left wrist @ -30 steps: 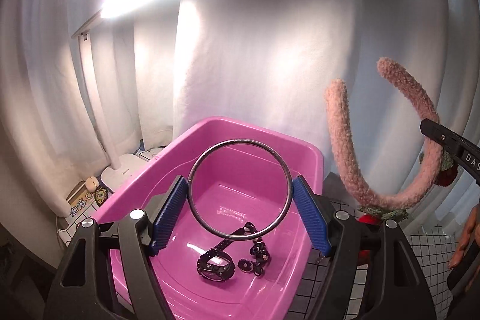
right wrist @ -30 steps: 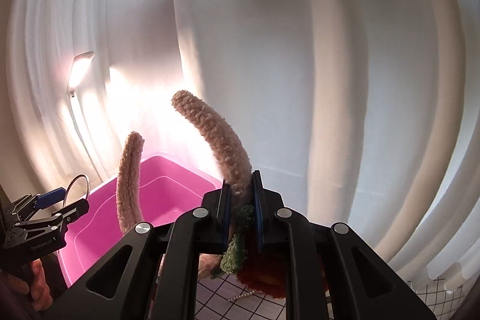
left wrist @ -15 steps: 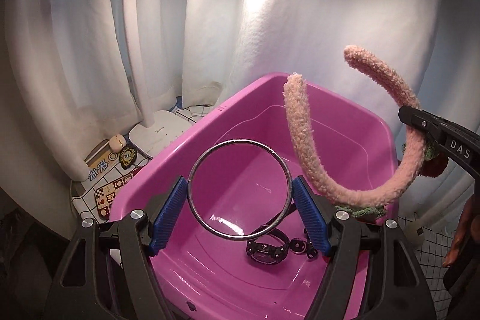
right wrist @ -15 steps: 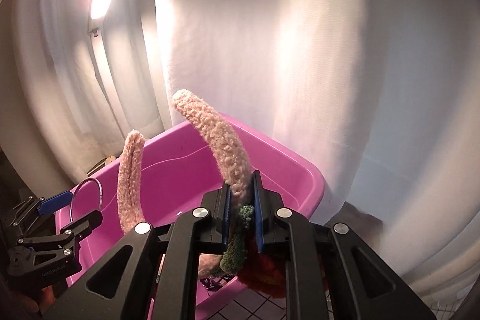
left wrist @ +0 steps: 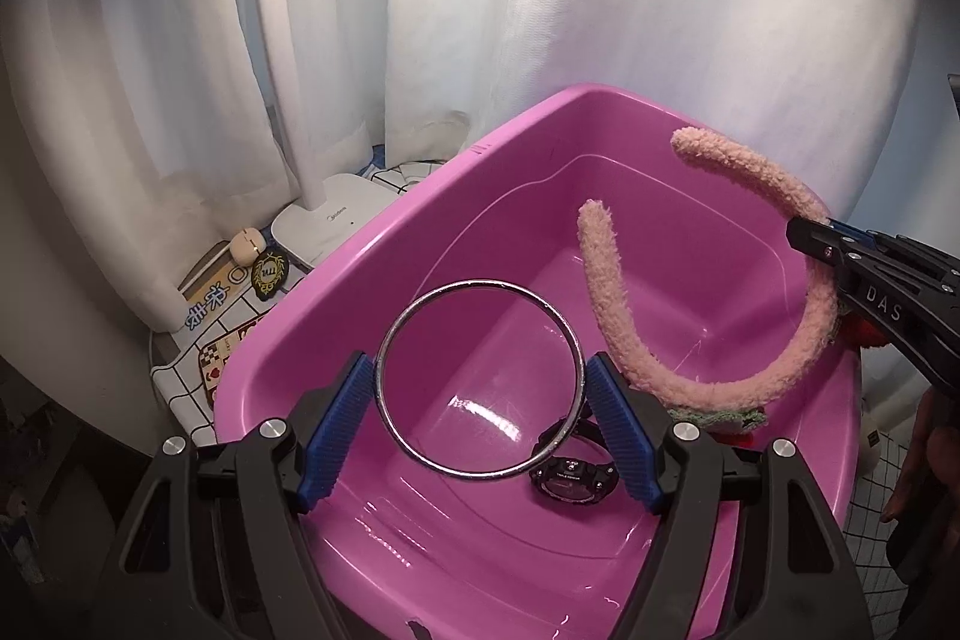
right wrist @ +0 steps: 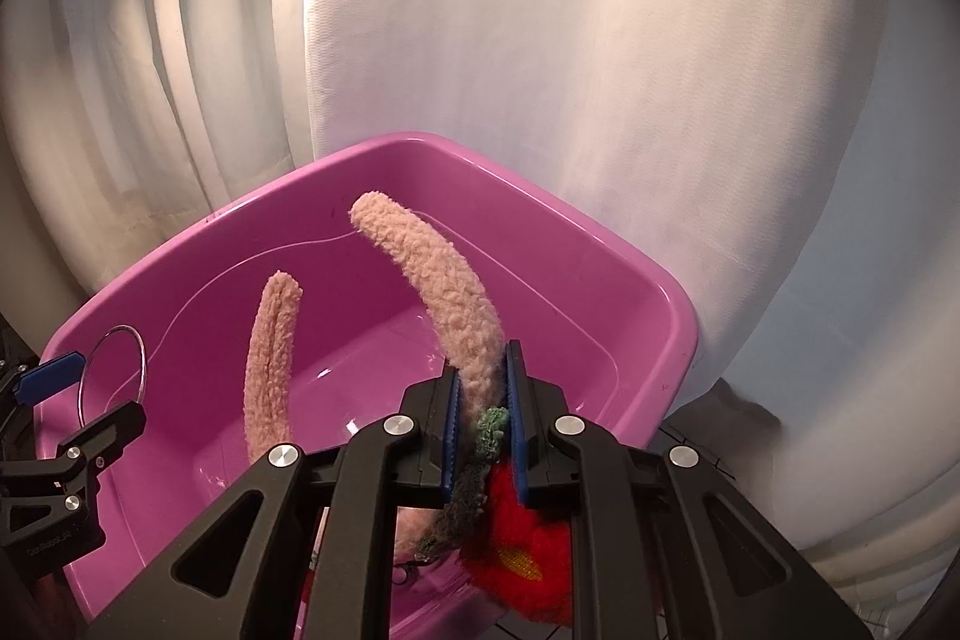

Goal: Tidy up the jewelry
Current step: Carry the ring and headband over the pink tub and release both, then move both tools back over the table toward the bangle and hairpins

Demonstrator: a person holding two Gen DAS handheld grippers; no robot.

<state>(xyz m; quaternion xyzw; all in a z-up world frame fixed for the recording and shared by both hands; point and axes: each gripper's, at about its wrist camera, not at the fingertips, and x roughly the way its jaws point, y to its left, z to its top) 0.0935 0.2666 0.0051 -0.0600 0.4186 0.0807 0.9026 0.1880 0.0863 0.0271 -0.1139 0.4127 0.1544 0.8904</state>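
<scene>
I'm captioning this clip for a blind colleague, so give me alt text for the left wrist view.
The left gripper holds a silver metal bangle upright between its blue pads, above a pink plastic tub containing a black watch. At right, the right gripper holds a fuzzy pink headband over the tub.

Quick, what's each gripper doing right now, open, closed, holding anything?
Left gripper: closed on the metal ring, over the pink tub.
Right gripper: closed on the fuzzy pink headband, over the same tub.
</scene>
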